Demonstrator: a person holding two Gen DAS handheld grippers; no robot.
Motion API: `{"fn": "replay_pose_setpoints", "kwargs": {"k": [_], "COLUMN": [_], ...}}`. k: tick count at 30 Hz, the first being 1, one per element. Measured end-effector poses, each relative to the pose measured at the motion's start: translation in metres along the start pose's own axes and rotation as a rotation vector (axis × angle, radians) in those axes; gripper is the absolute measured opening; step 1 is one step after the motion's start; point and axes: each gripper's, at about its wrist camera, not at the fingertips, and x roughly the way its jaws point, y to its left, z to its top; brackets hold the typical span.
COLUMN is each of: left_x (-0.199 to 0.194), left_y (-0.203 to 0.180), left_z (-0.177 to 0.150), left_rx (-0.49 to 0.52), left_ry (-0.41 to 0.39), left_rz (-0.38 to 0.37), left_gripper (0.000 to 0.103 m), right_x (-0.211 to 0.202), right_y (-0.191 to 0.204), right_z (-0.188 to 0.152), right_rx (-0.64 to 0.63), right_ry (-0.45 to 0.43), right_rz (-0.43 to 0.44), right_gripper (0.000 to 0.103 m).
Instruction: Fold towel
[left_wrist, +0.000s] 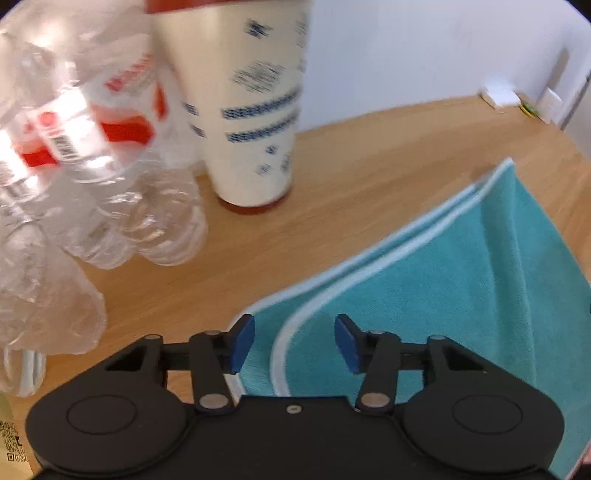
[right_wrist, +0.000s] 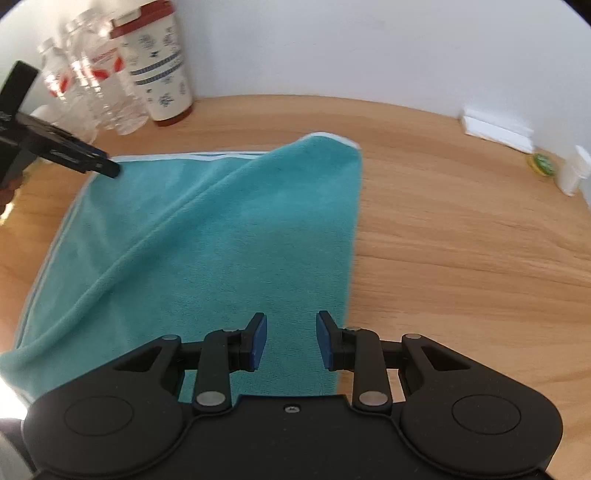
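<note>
In the left wrist view the left gripper (left_wrist: 294, 341) sat low in the centre of the frame with its blue pads spread apart and nothing between them. Under and beyond it lay the teal towel (left_wrist: 436, 295), running from the bottom centre up toward the right edge of the frame, flat on the wooden counter (left_wrist: 369, 166). Two pale-trimmed hems ran side by side along its left border, so it looked already doubled over once; a rounded corner of the top layer lay just ahead of the open pads. In the upper left stood a tall paper cup (left_wrist: 255, 110) and a blurred cluster of clear plastic bottles (left_wrist: 92, 166), near the towel but apart from it.

In the right wrist view the right gripper (right_wrist: 291, 341) also stood spread and empty, hovering over the near right part of the towel (right_wrist: 221, 240). A long raised ridge crossed the cloth from lower left to the far right corner — soft, light fabric that would slump and crease rather than hold shape. The left gripper (right_wrist: 107, 168) showed at the upper left by the far hem. My judgement: pinch both layers at a trimmed corner, where the hem gives the firmest bite — a mid-cloth pinch would likely bunch it
</note>
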Motion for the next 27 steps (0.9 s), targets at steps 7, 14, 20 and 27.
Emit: {"fn": "replay_pose_setpoints", "kwargs": {"k": [7,14,20,27], "left_x": [0.001,-0.013,-0.016,-0.004], "left_y": [-0.001,0.005,0.020,0.016], "left_z": [0.003,0.012,0.019,0.018], "left_rx": [0.018,0.043,0.044,0.092], "left_ry": [0.022,-0.016,-0.026,0.021], "left_rz": [-0.018,0.031,0.141,0.163], "left_gripper": [0.008,0.007,0.006,0.007], "right_x": [0.012,0.013,0.014,0.013], "right_y": [-0.003,-0.006,0.005,0.001], "right_z": [-0.006,-0.003,-0.001,0.002], "right_rx": [0.002,0.019,-0.072,-0.045], "right_ry": [0.048,0.070,0.101,0.111], "right_rz": [0.016,0.012,-0.037,-0.043], "right_gripper": [0.033,0.033,0.033,0.034]}}
